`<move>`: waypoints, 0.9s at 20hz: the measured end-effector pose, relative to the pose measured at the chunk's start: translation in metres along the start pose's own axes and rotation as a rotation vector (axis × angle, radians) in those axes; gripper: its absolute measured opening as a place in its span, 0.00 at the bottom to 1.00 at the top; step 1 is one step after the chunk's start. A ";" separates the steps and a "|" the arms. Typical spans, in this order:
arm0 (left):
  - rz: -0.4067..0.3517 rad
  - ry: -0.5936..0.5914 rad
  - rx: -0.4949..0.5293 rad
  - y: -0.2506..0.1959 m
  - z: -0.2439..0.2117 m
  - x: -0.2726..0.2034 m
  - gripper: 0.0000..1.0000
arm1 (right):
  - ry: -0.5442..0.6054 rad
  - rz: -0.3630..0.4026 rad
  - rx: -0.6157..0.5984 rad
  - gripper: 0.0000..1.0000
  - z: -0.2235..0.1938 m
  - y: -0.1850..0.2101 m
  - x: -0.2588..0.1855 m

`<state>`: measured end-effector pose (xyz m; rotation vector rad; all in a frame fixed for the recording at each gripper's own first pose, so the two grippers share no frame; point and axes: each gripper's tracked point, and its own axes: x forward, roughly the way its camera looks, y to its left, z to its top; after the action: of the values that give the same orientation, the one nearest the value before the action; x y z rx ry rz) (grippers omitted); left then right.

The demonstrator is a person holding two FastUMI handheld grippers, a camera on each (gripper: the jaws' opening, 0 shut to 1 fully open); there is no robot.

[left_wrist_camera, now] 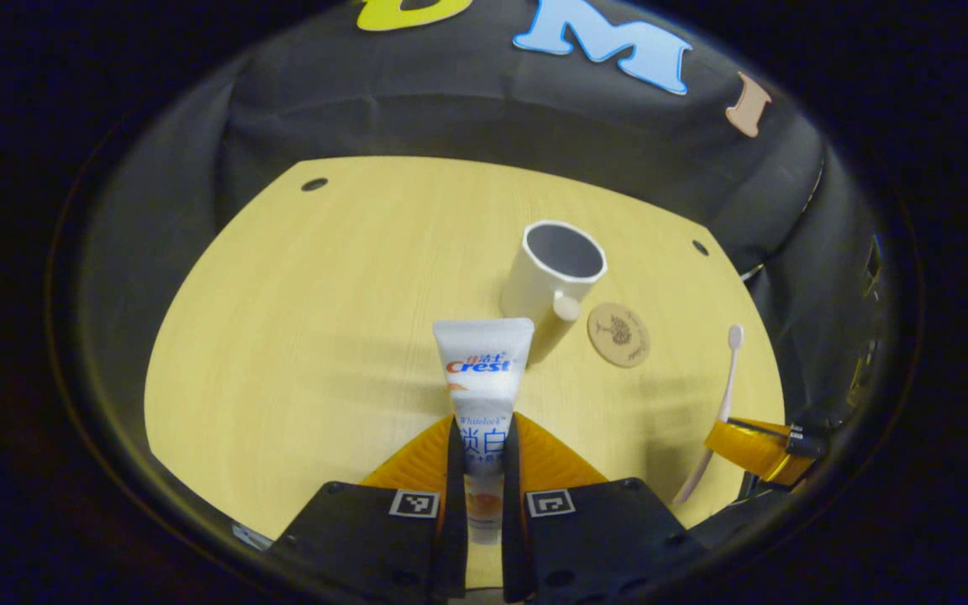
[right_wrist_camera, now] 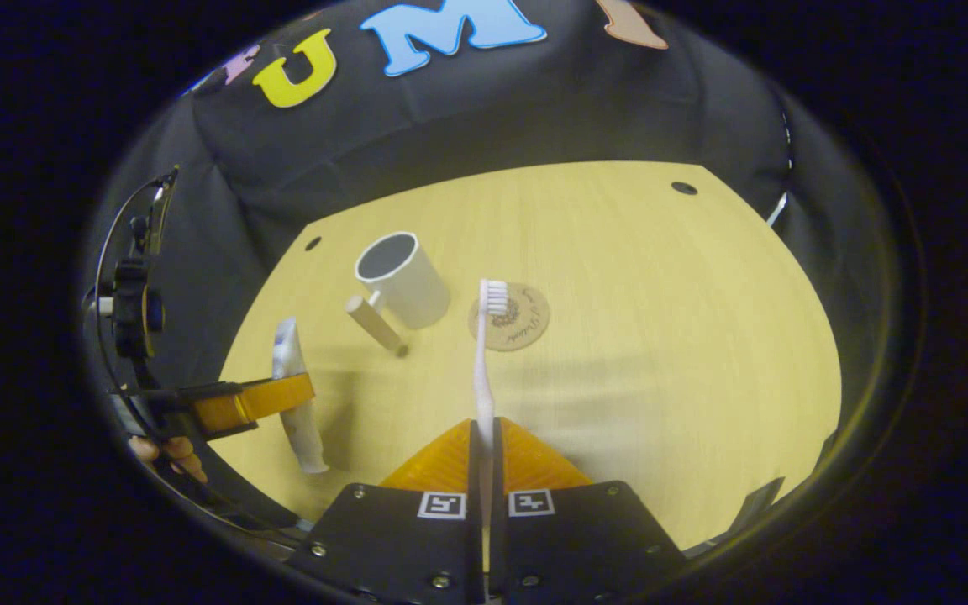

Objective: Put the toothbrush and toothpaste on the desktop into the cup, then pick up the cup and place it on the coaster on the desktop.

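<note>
My left gripper (left_wrist_camera: 481,437) is shut on a white toothpaste tube (left_wrist_camera: 482,370), held above the desk with its flat end pointing at the cup. The white cup (left_wrist_camera: 553,273) stands upright and empty on the wooden desktop (left_wrist_camera: 299,319), its handle toward me. A round cork coaster (left_wrist_camera: 618,334) lies just right of the cup. My right gripper (right_wrist_camera: 482,437) is shut on the handle of a white toothbrush (right_wrist_camera: 484,353), bristles up over the coaster (right_wrist_camera: 509,318). In the right gripper view the cup (right_wrist_camera: 402,277) sits left of the coaster, and the left gripper (right_wrist_camera: 253,402) grips the toothpaste (right_wrist_camera: 295,395) at the far left.
Black cloth walls close in behind and beside the desk. Small dark holes (left_wrist_camera: 313,184) mark the desk's far corners (right_wrist_camera: 684,187). The right gripper (left_wrist_camera: 753,445) with the toothbrush (left_wrist_camera: 723,403) shows at the right edge of the left gripper view.
</note>
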<state>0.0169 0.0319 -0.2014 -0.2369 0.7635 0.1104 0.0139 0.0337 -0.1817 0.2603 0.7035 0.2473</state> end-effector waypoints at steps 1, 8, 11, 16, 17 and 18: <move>-0.002 -0.049 -0.008 -0.001 0.016 -0.004 0.24 | -0.030 0.015 -0.007 0.04 0.006 0.004 -0.003; -0.088 -0.367 -0.056 -0.017 0.115 -0.027 0.23 | -0.147 0.079 -0.026 0.04 0.028 0.015 -0.021; -0.112 -0.488 -0.065 -0.020 0.153 -0.034 0.23 | -0.159 0.059 -0.052 0.04 0.030 0.008 -0.026; -0.180 -0.661 -0.024 -0.043 0.202 -0.030 0.23 | -0.153 0.029 -0.043 0.04 0.026 0.003 -0.029; -0.195 -0.675 -0.016 -0.048 0.209 -0.025 0.23 | -0.151 0.023 -0.035 0.04 0.026 0.002 -0.030; -0.208 -0.682 -0.010 -0.053 0.214 -0.018 0.23 | -0.149 0.016 -0.026 0.04 0.024 0.000 -0.029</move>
<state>0.1575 0.0347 -0.0308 -0.2650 0.0583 -0.0059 0.0081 0.0215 -0.1466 0.2572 0.5508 0.2490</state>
